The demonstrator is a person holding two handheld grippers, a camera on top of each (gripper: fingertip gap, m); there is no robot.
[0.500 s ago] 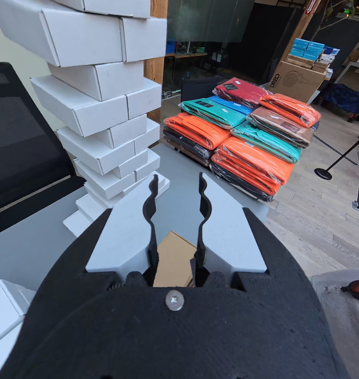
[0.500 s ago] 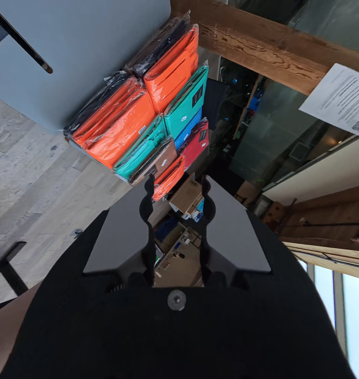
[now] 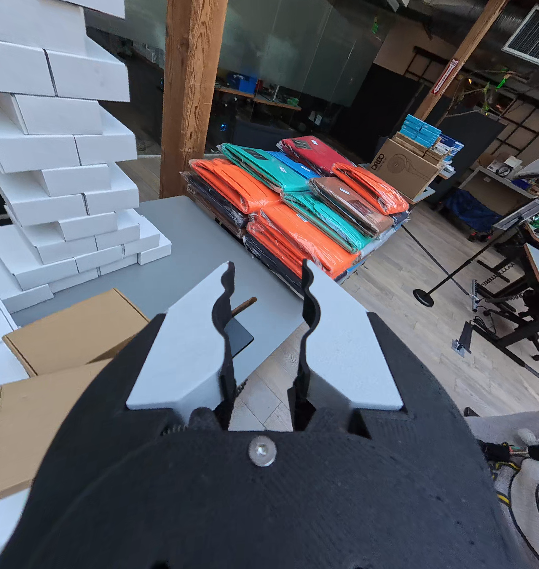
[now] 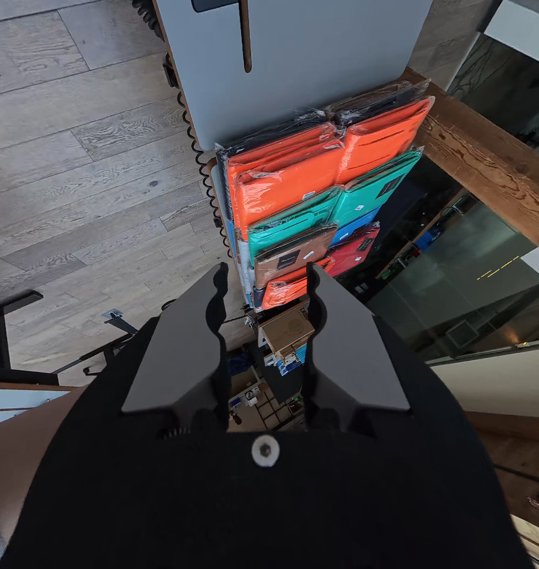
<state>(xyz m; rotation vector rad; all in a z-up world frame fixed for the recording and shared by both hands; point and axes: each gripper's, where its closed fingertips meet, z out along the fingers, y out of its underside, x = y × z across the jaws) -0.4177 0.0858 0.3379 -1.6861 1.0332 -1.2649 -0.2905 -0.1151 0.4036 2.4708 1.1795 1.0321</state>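
Left claw (image 3: 266,311) hangs apart and empty over the grey tabletop (image 3: 182,274) edge, flat brown cardboard boxes (image 3: 74,332) nearest at nine o'clock, likely light, stiff, best pinched at an edge; right claw (image 4: 266,311), also apart and empty, faces plastic-wrapped pouches (image 4: 293,184) at twelve.

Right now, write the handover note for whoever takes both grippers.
Left gripper: open, empty, in the air over the grey table's near corner, brown boxes beside it.
Right gripper: open, empty, rolled sideways, aimed past the table edge at the wrapped packs.
White boxes stacked at the table's left; packs piled at its far end.
Nothing is held; no job is given.
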